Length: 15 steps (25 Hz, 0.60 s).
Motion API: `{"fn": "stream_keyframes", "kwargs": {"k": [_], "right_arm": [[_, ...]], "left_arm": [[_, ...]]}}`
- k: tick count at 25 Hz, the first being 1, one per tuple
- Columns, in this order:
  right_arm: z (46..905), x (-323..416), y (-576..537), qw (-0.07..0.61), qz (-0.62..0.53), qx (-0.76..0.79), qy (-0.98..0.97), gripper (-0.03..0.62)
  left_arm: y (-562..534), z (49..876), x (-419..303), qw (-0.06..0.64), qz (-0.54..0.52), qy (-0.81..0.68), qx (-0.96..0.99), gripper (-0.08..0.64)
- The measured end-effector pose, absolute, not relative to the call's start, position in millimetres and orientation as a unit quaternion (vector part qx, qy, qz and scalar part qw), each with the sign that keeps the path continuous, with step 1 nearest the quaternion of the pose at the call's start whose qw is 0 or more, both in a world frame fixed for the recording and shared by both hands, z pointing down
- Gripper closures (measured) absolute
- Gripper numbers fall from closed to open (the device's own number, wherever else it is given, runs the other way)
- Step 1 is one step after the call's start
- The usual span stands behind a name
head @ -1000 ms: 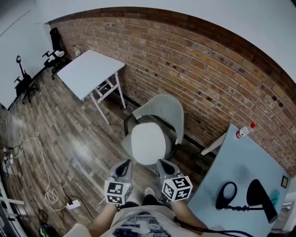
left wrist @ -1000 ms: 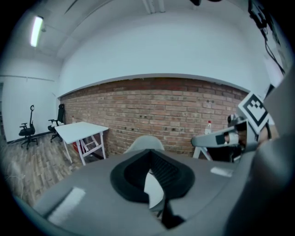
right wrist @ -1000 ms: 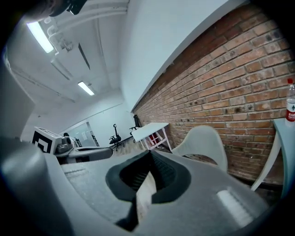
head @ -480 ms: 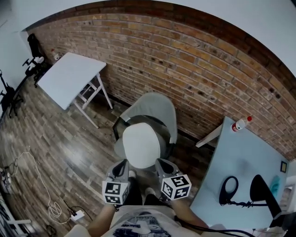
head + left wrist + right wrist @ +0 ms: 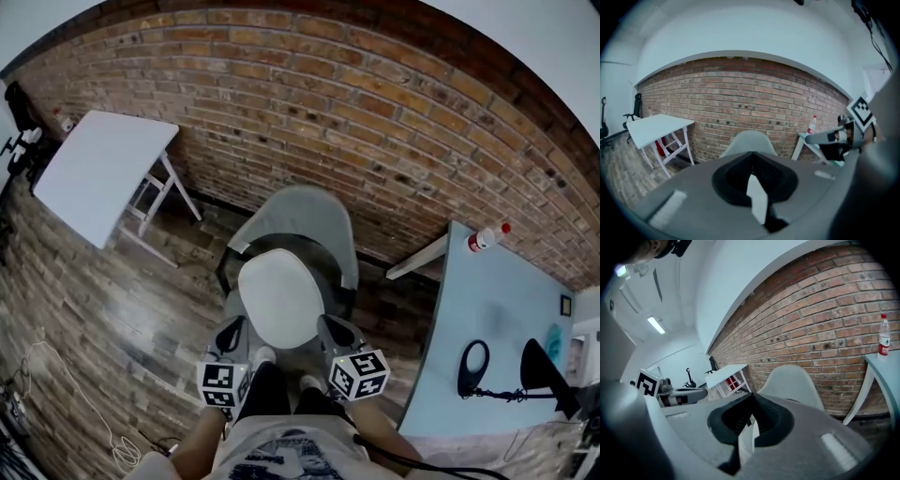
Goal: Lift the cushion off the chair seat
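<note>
A white oval cushion (image 5: 281, 298) lies on the seat of a grey shell chair (image 5: 305, 217) that stands against the brick wall. My left gripper (image 5: 232, 330) is shut and empty beside the cushion's front left edge. At the front right edge my right gripper (image 5: 329, 326) is shut and empty too. Whether either one touches the cushion I cannot tell. In the left gripper view the left gripper (image 5: 752, 165) has its jaws together under the chair back (image 5: 749, 142). In the right gripper view the right gripper (image 5: 751, 403) points at the chair back (image 5: 793, 382).
A light blue table (image 5: 487, 323) at the right carries a bottle (image 5: 484, 241) and black gear (image 5: 473, 366). A white folding table (image 5: 94, 173) stands at the left by the wall. My legs and shoes (image 5: 262, 358) are just before the chair. A cable (image 5: 52, 384) lies on the wooden floor.
I have stepped closer to the chair. Both shut grippers have moved forward and down, from short of the seat to either side of the cushion's front edge.
</note>
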State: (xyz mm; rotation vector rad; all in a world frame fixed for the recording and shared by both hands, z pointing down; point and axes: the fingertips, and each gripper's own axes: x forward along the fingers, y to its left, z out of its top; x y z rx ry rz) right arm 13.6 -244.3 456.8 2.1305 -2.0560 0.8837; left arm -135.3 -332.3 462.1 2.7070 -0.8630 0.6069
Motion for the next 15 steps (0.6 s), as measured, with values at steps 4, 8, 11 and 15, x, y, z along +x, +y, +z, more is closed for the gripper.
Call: {"fn": "stream_keyframes", "kwargs": {"k": [4,8,11,15], "right_arm": [[474.8,15.5,-266.1,0.029,0.293,0.707,-0.643,0.594],[501.4,14.4,-281.6,0.034,0.301,0.713,-0.632,0.594],[525.9,19.8,-292.5,0.041,0.309,0.717,-0.624,0.594],[563.0,29.9,-302.8,0.044,0.32,0.721,-0.613,0.594]], "left_arm": [[-355.6,489.6,-137.3,0.124,0.219,-0.274,0.928,0.568],[-369.5,518.4,-133.7,0.131,0.232,-0.259,0.928,0.569],[-381.0,541.4,-125.7,0.137,0.238,-0.251,0.928,0.568],[-392.9,577.7,-119.6,0.139,0.252,-0.25,0.925,0.568]]}}
